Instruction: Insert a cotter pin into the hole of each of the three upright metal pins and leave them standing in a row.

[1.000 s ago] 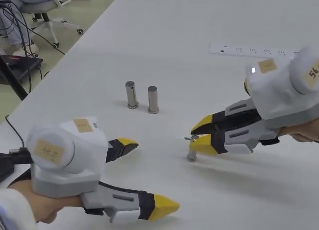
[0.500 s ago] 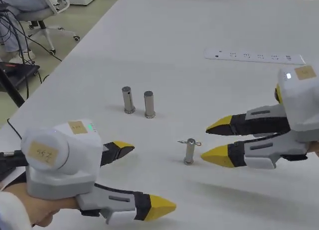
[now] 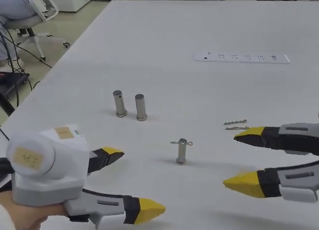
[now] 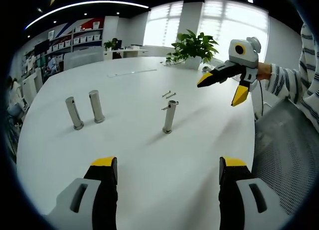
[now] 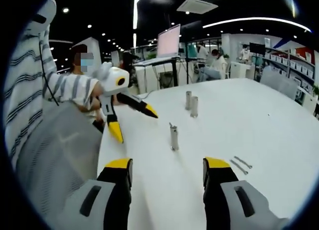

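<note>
At the lower left of the head view, the left gripper (image 3: pixel 137 180) hovers low over the white table (image 3: pixel 164 46), jaws spread and empty, much as it was a second ago. At the lower right, the right gripper (image 3: pixel 234 158) has changed. A second ago its jaws were pressed together at the top of the nearest metal pin (image 3: pixel 181 151). Now they are wide apart, carry nothing, and have drawn back well clear to the right.

That pin stands upright alone at centre frame, with a cotter pin (image 3: pixel 180 142) through the hole near its top. I judge the first of the three insertions done.

Just above the right gripper's upper tip, two loose cotter pins (image 3: pixel 235 124) lie side by side on the table, probably next to be picked up. Farther back, upper left of centre, the two bare metal pins (image 3: pixel 130 105) stand close together. The finished pin is well apart from them, so the row still needs forming. A power strip (image 3: pixel 241 57) lies farthest back.
</note>
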`<state>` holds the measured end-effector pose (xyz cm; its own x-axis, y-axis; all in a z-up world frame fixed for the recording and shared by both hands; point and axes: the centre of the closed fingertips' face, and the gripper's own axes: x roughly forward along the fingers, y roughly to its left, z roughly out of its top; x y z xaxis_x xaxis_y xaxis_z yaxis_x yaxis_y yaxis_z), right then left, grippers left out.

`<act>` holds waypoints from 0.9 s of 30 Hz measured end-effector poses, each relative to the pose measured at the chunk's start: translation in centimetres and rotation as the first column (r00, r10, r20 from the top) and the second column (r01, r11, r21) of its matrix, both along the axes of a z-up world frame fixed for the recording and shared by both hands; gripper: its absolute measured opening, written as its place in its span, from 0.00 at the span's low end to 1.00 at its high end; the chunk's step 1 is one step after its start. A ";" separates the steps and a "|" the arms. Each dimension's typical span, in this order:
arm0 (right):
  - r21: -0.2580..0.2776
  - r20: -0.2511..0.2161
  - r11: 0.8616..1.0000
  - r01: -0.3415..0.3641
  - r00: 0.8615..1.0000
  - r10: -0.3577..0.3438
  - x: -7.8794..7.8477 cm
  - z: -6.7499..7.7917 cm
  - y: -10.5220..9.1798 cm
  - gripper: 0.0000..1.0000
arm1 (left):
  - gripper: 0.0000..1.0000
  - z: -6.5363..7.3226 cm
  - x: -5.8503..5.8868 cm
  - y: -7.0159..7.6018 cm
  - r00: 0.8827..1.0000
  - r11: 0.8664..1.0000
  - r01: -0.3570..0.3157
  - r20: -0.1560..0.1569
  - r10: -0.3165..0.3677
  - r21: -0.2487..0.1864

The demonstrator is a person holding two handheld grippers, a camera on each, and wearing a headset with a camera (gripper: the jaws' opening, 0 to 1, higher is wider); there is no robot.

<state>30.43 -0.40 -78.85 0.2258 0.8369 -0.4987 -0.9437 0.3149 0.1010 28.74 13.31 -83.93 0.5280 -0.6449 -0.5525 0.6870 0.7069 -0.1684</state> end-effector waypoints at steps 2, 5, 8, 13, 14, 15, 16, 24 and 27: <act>0.008 -0.011 0.999 0.042 0.999 -0.042 -0.1 0.0 -0.9 0.62 | 0.84 0.0 0.1 0.1 1.000 1.000 -0.005 -0.001 0.005 -0.002; 0.019 -0.022 0.996 0.092 0.996 -0.092 -0.2 0.1 -2.0 0.66 | 0.85 0.1 0.2 0.2 1.000 1.000 -0.015 -0.001 0.015 -0.002; 0.017 -0.029 0.992 0.123 0.992 -0.123 -0.5 0.0 -2.9 0.69 | 0.84 0.1 0.0 0.3 1.000 1.000 -0.013 -0.016 0.013 -0.006; 0.008 -0.034 0.983 0.181 0.983 -0.181 -0.8 -0.1 -4.2 0.74 | 0.83 0.0 -0.1 0.4 0.999 1.000 -0.014 -0.030 0.013 -0.008; 0.014 -0.038 0.978 0.206 0.978 -0.206 -0.7 -0.1 -4.6 0.78 | 0.84 0.0 -0.1 0.4 0.999 1.000 -0.013 -0.030 0.013 -0.009; 0.016 -0.034 0.974 0.225 0.974 -0.224 -0.6 -0.2 -4.8 0.81 | 0.84 0.0 -0.2 0.4 0.999 1.000 -0.013 -0.033 0.013 -0.009; 0.011 -0.038 0.972 0.235 0.971 -0.234 -0.7 -0.4 -5.2 0.84 | 0.84 0.0 -0.2 0.4 0.999 1.000 -0.012 -0.037 0.011 -0.010; -0.006 -0.067 0.956 0.293 0.954 -0.293 -0.9 -0.8 -7.0 0.94 | 0.85 -0.4 -0.9 0.7 0.998 1.000 0.006 -0.066 -0.006 0.000; -0.007 -0.088 0.945 0.327 0.941 -0.326 -1.0 -1.0 -7.5 0.98 | 0.86 -0.4 -0.8 0.9 0.997 1.000 0.009 -0.071 -0.008 0.007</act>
